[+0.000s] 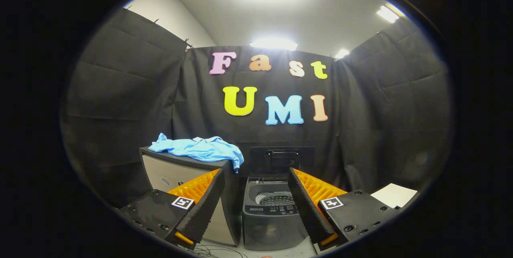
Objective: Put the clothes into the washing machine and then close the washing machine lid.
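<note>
Between spread claw [254, 178] fingers: open washing machine [270, 214] | blue clothes [200, 149] on cabinet [176, 170] beside it

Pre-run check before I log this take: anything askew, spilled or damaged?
Nothing stands out. Blue shirt lies crumpled on the cabinet, one end hanging over its edge. Washing machine lid is up, drum open. Gripper is open, holding nothing.

Open washing machine [270, 210] ahead between spread tongs [256, 178], unobstructed.
</note>
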The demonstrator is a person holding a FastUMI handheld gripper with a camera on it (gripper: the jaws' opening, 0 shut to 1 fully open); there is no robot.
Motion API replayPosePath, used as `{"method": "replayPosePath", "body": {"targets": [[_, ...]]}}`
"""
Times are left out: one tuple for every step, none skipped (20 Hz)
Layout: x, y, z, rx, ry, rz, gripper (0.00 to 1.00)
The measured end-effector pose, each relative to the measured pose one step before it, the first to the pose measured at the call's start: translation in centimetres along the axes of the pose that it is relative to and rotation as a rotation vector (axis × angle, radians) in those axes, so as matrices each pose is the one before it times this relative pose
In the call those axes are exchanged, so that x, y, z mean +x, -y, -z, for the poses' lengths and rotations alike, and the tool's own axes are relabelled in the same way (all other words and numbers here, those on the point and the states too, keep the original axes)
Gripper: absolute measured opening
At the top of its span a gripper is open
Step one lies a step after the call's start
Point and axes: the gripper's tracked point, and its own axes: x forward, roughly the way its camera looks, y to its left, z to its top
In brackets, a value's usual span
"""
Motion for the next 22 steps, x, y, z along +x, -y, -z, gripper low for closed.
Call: {"method": "replayPosePath", "body": {"targets": [[0.195, -0.277, -0.2, 0.00229, -0.00151, -0.00666, 0.99], [0.398, -0.218, -0.277, 0.00362, -0.00534, -0.00744, 0.99], [0.34, -0.211, -0.118, 0.00402, -0.00666, -0.00701, 0.99], [0.332, -0.201, -0.255, 0.00045, -0.00529, -0.00676, 0.99], [0.467, -0.328, -0.542, 0.00053, 0.00239, -0.00865, 0.99], [0.51, -0.392, -0.559, 0.00095, 0.00446, -0.01283, 0.99], [0.574, -0.59, -0.407, 0.00218, 0.0037, -0.01693, 0.99], [0.645, -0.552, -0.37, 0.0027, 0.00167, -0.01822, 0.99], [0.789, -0.539, -0.276, 0.00266, -0.00206, -0.01982, 0.99], [0.778, -0.48, -0.26, 0.00435, -0.00448, -0.01727, 0.99], [0.852, -0.483, -0.128, 0.0048, -0.00464, -0.01756, 0.98], [0.832, -0.496, -0.242, 0.00385, -0.0032, -0.01757, 0.99], [0.739, -0.428, -0.237, 0.00086, -0.00328, -0.01581, 0.99], [0.749, -0.366, -0.141, -0.0007, -0.00514, -0.01453, 0.99], [0.724, -0.415, -0.121, 0.00111, -0.00225, -0.01447, 0.99], [0.722, -0.344, -0.137, -0.00011, -0.00246, -0.01452, 0.99], [0.754, -0.433, -0.103, -0.00108, -0.00299, -0.01203, 0.99], [0.82, -0.246, -0.157, -0.00068, -0.00444, -0.01115, 0.98], [0.821, -0.293, 0.0, 0.00132, -0.00562, -0.01321, 0.99], [0.806, -0.271, -0.016, 0.00339, -0.00458, -0.01006, 0.99], [0.806, -0.235, -0.111, 0.0037, -0.00622, -0.01066, 0.99], [0.767, -0.214, -0.029, 0.00552, -0.00864, -0.01163, 0.98]]}}
